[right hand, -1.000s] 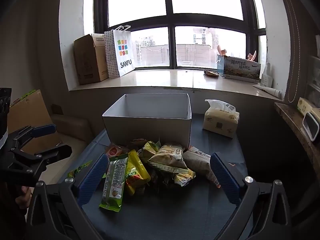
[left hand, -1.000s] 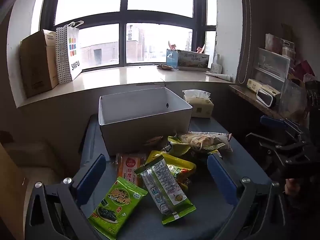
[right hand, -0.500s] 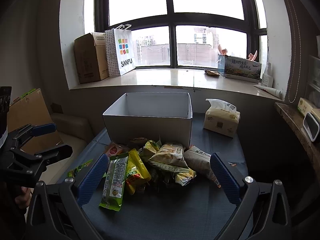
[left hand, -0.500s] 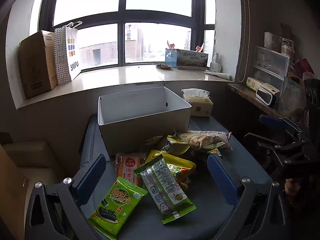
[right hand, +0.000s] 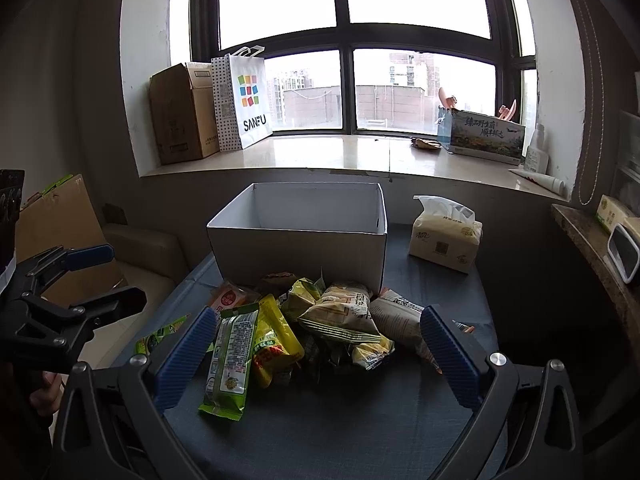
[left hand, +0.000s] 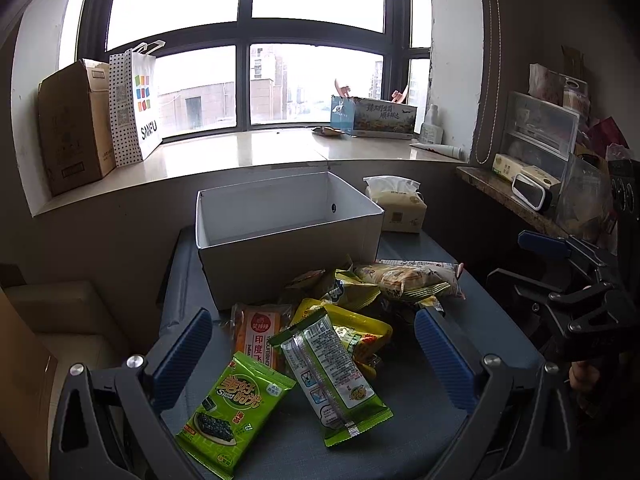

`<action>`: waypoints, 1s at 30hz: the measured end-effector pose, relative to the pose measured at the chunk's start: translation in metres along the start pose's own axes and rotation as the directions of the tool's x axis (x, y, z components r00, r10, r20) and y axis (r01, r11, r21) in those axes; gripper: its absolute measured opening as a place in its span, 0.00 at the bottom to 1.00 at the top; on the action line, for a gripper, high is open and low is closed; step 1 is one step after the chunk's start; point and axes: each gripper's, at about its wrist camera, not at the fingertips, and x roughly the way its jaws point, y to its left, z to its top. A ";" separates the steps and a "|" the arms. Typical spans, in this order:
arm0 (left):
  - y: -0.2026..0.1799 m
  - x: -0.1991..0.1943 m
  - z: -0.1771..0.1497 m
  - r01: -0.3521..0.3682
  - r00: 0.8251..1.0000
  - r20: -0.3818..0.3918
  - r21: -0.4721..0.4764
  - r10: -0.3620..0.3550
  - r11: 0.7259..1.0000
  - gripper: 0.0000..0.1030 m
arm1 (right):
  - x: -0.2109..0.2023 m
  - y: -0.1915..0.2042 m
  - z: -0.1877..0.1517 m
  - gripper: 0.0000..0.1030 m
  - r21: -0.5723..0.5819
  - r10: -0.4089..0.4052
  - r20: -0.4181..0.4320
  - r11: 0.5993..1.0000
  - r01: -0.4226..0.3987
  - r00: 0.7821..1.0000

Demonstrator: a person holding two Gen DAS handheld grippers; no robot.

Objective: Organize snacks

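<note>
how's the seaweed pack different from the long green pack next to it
The seaweed pack lies face up, showing bold yellow lettering and a picture of seaweed; the long green pack shows its printed back with a centre seam. The seaweed pack lies flat on the dark table, while the long green pack leans on the yellow snack behind it. Both are green, sealed, and outside the white box.
</note>
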 end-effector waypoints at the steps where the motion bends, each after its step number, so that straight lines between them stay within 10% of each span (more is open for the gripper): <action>1: 0.000 0.000 0.000 0.000 1.000 0.000 0.001 0.000 1.000 1.00 | 0.000 0.000 0.000 1.00 0.000 -0.001 0.000 1.000 0.001 1.000; 30: -0.002 0.002 -0.001 0.005 1.000 -0.009 0.005 -0.005 1.000 1.00 | 0.003 0.001 -0.003 1.00 0.001 0.009 -0.014 1.000 -0.008 1.000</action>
